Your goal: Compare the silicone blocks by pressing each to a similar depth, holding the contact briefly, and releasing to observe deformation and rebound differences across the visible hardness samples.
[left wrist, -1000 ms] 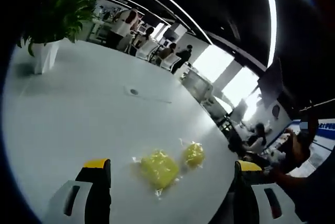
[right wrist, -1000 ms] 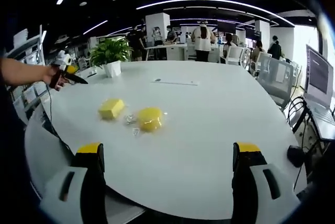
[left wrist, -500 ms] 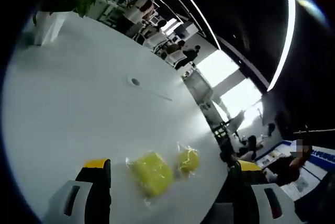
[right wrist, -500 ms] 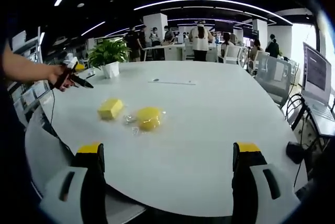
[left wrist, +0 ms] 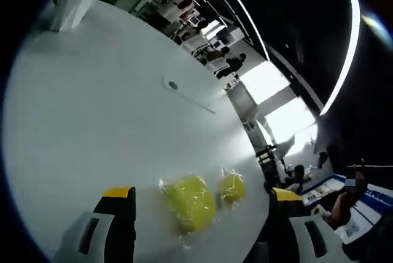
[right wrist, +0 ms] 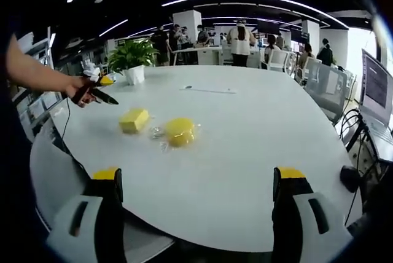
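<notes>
Yellow-tipped jaws of the right gripper [right wrist: 196, 183] stand wide apart, empty, above the near edge of the white table [right wrist: 258, 134]. Further in on the table, two yellow silicone blocks lie side by side: a round block [right wrist: 179, 131] and a square block [right wrist: 134, 120]. Beyond the square block, the left gripper [right wrist: 98, 91] hovers in a hand, also released, a potted plant [right wrist: 132, 60] behind.

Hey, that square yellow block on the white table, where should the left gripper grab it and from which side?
Probably across the two flat side faces of the square yellow block, coming straight down from above. It lies flat on the white table, apart from the round block, so its sides look free. The left gripper hangs nearby, jaws open.
</notes>
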`<state>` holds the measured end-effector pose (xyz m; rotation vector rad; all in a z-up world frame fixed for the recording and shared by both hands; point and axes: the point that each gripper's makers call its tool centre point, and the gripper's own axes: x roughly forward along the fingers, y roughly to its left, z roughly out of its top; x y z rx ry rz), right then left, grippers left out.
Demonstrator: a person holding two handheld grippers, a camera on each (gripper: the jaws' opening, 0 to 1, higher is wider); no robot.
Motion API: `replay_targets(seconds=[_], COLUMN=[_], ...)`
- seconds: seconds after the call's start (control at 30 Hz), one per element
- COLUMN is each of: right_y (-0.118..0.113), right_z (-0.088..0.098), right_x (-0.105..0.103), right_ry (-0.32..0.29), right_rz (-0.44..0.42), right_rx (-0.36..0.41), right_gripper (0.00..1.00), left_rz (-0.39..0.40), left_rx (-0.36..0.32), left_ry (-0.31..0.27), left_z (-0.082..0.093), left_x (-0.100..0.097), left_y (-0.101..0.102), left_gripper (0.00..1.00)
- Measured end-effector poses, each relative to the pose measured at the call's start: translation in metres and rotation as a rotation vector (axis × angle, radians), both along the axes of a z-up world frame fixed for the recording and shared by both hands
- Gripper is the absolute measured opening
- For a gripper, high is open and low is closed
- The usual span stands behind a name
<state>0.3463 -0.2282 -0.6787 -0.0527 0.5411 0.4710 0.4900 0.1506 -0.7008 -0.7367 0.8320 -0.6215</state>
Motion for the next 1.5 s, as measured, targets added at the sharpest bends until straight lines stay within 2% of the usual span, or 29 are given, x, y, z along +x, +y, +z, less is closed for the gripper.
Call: replay_targets(seconds=[0.1, 0.23, 0.33, 0.47, 0.57, 0.67, 0.87, 0.93, 1.0, 1.17, 1.33, 1.5], right_y=[0.001, 0.001, -0.001, -0.003, -0.001, 0.002, 0.004, 0.004, 0.004, 0.004, 0.003, 0.006], right_z=[-0.001, -0.006, -0.008, -0.012, -0.013, -0.013, -0.019, -0.019, -0.019, -0.021, -0.028, -0.031], right_x=[-0.002, -0.005, -0.007, -0.009, -0.012, -0.015, -0.02, -0.021, -0.022, -0.022, -0.02, -0.021], right_ry=[0.007, 0.027, 0.032, 0.044, 0.055, 0.062, 0.083, 0.086, 0.086, 0.095, 0.108, 0.116], right_rz=[0.011, 0.022, 0.018, 0.009, 0.009, 0.023, 0.05, 0.054, 0.054, 0.058, 0.066, 0.064], right_rx=[-0.003, -0.011, -0.017, -0.021, -0.022, -0.034, -0.059, -0.065, -0.065, -0.066, -0.071, -0.066], right_gripper=[0.97, 0.97, 0.97, 0.97, 0.97, 0.97, 0.97, 0.97, 0.97, 0.97, 0.97, 0.97], left_rz=[0.02, 0.031, 0.023, 0.033, 0.041, 0.007, 0.075, 0.087, 0.091, 0.055, 0.064, 0.054], left_rx=[-0.033, -0.035, 0.003, -0.013, -0.036, -0.078, -0.127, -0.124, -0.11, -0.108, -0.164, -0.181], left_ry=[0.027, 0.032, 0.049, 0.084, 0.103, 0.146, 0.171, 0.183, 0.189, 0.165, 0.173, 0.178], left_z=[-0.008, -0.016, -0.029, -0.04, -0.045, -0.051, -0.063, -0.069, -0.074, -0.074, -0.071, -0.072], left_x=[0.001, 0.005, 0.004, 0.008, 0.012, 0.009, 0.021, 0.022, 0.02, 0.02, 0.026, 0.024], left_y=[0.002, 0.005, 0.005, 0.005, 0.002, -0.009, -0.014, -0.015, -0.015, -0.02, -0.023, -0.024], left_gripper=[0.88, 0.78, 0.71, 0.66, 0.56, 0.42, 0.4, 0.35, 0.25, 0.22, 0.14, 0.09])
